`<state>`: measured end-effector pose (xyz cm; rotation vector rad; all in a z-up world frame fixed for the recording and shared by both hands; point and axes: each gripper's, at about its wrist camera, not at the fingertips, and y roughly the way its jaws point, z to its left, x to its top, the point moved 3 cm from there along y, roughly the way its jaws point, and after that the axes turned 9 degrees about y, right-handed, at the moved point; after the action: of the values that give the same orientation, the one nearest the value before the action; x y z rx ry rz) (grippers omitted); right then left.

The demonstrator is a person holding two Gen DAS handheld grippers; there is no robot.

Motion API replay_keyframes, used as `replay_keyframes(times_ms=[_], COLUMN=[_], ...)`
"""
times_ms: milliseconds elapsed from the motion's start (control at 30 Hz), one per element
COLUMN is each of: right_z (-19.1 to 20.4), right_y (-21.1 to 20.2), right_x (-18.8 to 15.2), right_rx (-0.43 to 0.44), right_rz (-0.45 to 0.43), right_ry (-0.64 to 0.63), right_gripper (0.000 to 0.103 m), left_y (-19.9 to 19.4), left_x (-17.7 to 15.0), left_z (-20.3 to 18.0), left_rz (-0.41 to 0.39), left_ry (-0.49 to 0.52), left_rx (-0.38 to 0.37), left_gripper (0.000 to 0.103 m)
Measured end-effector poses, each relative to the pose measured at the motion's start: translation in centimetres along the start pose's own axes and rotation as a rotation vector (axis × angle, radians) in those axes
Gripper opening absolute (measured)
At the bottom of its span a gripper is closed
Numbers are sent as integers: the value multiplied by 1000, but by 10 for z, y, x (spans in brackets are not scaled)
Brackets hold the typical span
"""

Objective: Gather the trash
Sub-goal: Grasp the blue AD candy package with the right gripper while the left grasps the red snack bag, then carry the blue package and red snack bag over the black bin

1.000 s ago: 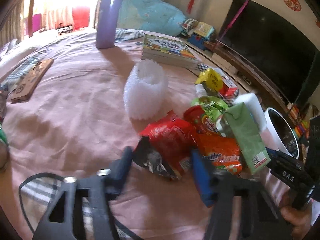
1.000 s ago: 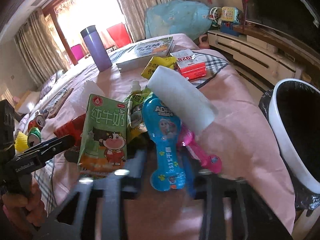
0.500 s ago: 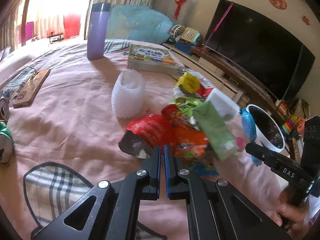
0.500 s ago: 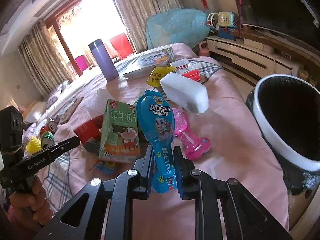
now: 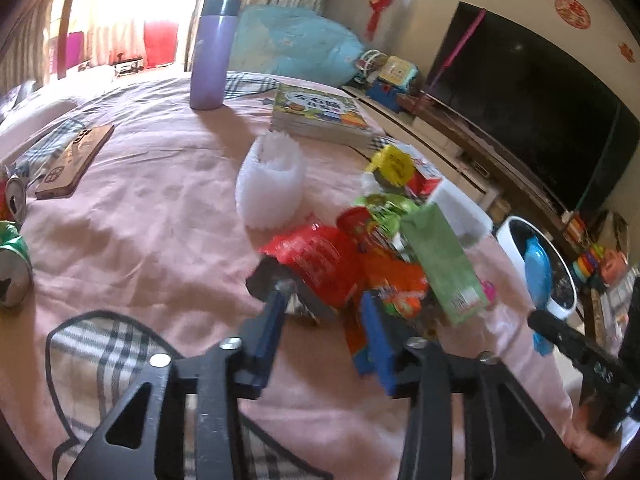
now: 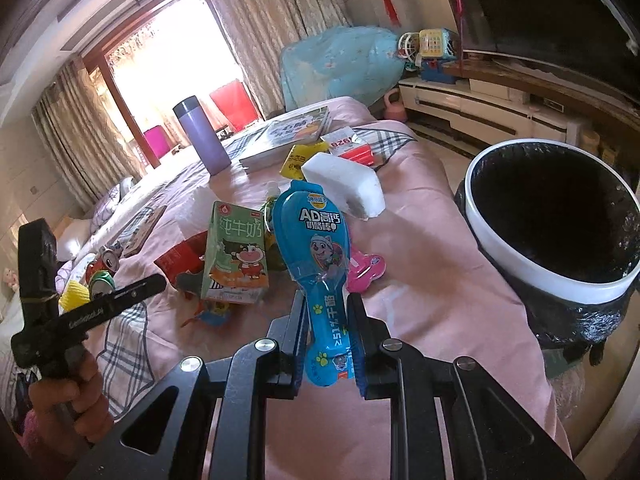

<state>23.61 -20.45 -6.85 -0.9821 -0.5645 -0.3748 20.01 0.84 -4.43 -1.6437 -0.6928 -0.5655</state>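
- The right tongs (image 6: 328,336) pinch a blue snack packet (image 6: 316,256) by its narrow lower end, holding it upright above the pink bed sheet (image 6: 424,264).
- A white-rimmed trash bin (image 6: 552,280) lined with a black bag stands just beside the bed, to the right of the held packet; seen from the left wrist, the packet appears in front of the bin's opening.
- The left tongs (image 5: 326,320) are spreading, their blue-padded fingers (image 5: 374,320) either side of the near edge of the litter pile; a red crisp bag (image 5: 316,264) lies just ahead of them, and whether a pad touches it cannot be told.
- In the pile: a green milk carton (image 6: 236,256), an orange wrapper (image 5: 394,280), a pink packet (image 6: 366,272) and a white foam block (image 6: 348,184).
- A white foam fruit net (image 5: 272,184) stands near the pile; a yellow packet (image 6: 298,160) and a red-and-white box (image 6: 352,148) lie beyond the block.
- Further back on the bed are a purple flask (image 5: 212,56), a picture book (image 5: 320,116) and a wooden board (image 5: 76,160).
- Drink cans (image 5: 12,268) lie at the left edge of the bed.
- A person's hand (image 6: 64,396) grips the left tool's handle.
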Motion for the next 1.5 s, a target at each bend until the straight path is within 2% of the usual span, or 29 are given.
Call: replay_keyframes(times_ms=[67,133,167,200,300,567,800,1200,1500], right_z=[-1,-1,-1,-1,-2,-6,-18,-68,-107], right_y=[2,6,7,7,6,-6,-22,-58,-74], right_x=[0,1,1,0,0,1,-2,11,23], right_rx=[-2,-5,-6,-7,-7,6,-2,-58,-97], right_rz=[2,7,8,10,8,-20,-45,-114,-156], right_ry=[6,8,8,7,9,18,38,113,170], right_gripper=[19,19,19,19,19,19,19,19,19], left_y=[7,16,21,23,18,-25,-48,-25,22], left_x=[5,8,7,8,7,0,4,27,45], left_z=[1,-1,-2,-3,-5,-13,-43,-127,-175], left_rz=[-5,0,6,12,-9,-57,-99,-74,-52], left_ry=[2,5,7,9,25,46,114,262,351], left_rx=[0,-15,-25,-36,-43,-79,-148,-307,-362], left_gripper=[41,26,13,8,3,0,0,0,0])
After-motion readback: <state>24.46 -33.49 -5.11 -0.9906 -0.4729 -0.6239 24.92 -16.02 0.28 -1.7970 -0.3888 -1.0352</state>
